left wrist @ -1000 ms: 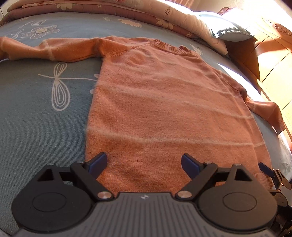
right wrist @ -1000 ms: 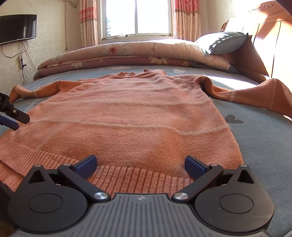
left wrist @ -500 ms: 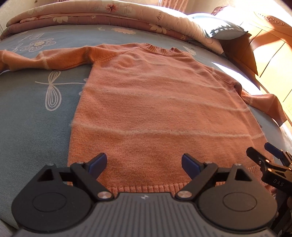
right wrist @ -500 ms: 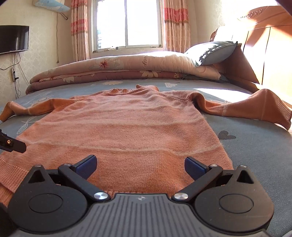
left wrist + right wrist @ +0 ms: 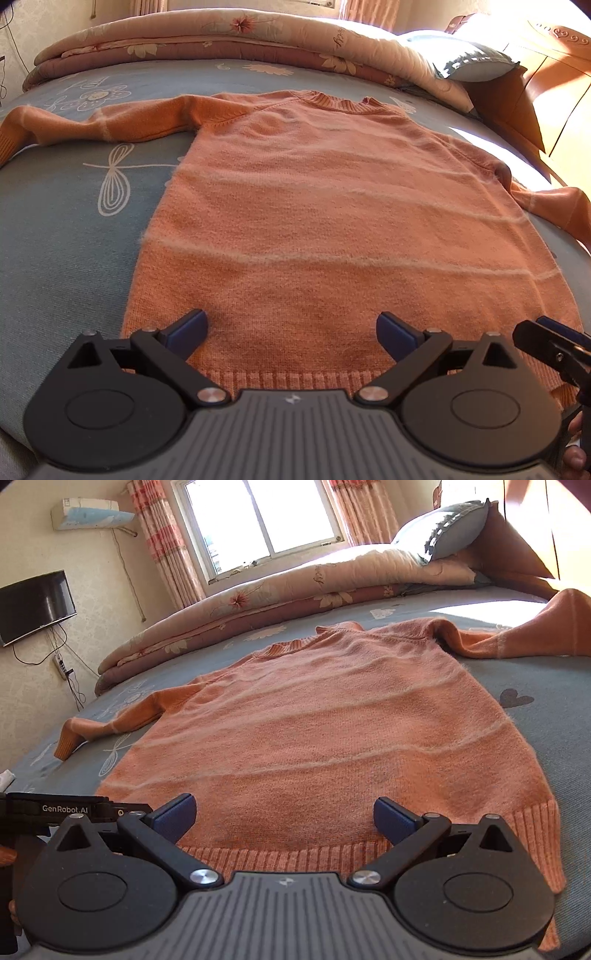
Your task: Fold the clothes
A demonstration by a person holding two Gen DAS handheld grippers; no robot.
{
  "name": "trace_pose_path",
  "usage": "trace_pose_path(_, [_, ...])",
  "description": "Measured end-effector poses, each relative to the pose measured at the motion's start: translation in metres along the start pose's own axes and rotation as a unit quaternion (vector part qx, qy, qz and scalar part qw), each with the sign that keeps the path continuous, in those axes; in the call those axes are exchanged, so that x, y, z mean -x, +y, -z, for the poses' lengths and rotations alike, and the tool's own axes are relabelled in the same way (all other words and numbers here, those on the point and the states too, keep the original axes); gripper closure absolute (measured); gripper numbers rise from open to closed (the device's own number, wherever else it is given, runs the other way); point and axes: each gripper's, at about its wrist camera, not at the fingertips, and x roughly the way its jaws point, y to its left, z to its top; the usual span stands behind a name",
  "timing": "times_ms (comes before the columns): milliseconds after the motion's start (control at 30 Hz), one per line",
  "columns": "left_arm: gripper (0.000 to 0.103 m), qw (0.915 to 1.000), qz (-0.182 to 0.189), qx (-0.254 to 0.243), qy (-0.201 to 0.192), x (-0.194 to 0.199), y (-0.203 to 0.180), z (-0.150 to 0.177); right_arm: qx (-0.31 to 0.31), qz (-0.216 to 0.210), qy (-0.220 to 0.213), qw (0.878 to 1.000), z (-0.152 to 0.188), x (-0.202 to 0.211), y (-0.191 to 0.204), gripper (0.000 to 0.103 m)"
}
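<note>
An orange sweater [image 5: 332, 206] lies flat and face-up on the bed [image 5: 66, 236], its ribbed hem nearest both cameras and its collar toward the rolled quilt [image 5: 258, 598] and the pillow [image 5: 443, 531] at the far side. Both sleeves are stretched outward — one runs across the blue sheet past a dragonfly print [image 5: 114, 181], the other trails toward the sunlit edge by the wooden headboard [image 5: 554, 92].

The left hand-held gripper [image 5: 291, 330] hovers over the hem with its blue-padded fingers spread wide, holding nothing. The right hand-held gripper [image 5: 282, 814] sits likewise above the hem, fingers apart and empty; whether either touches the knit is hard to tell from here. Each gripper shows at the edge of the other's view — they are side by side. A wall television [image 5: 35, 607] hangs left of the window [image 5: 258, 520].
</note>
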Motion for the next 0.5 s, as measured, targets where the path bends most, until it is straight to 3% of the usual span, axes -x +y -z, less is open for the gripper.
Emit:
trace_pose_path(133, [0.005, 0.9997, -0.014, -0.017, -0.004, 0.001, -0.005, 0.006, -0.011, 0.027, 0.015, 0.999, 0.009, -0.002, -0.012, 0.0])
trace_pose_path(300, [0.002, 0.9997, -0.002, -0.018, -0.015, 0.002, -0.003, 0.01, -0.052, 0.05, 0.004, 0.997, 0.006, 0.017, -0.028, 0.0])
trace_pose_path(500, [0.001, 0.9995, 0.01, -0.019, -0.025, 0.004, 0.001, 0.013, -0.017, 0.014, 0.001, 1.0, -0.023, -0.013, -0.012, 0.0])
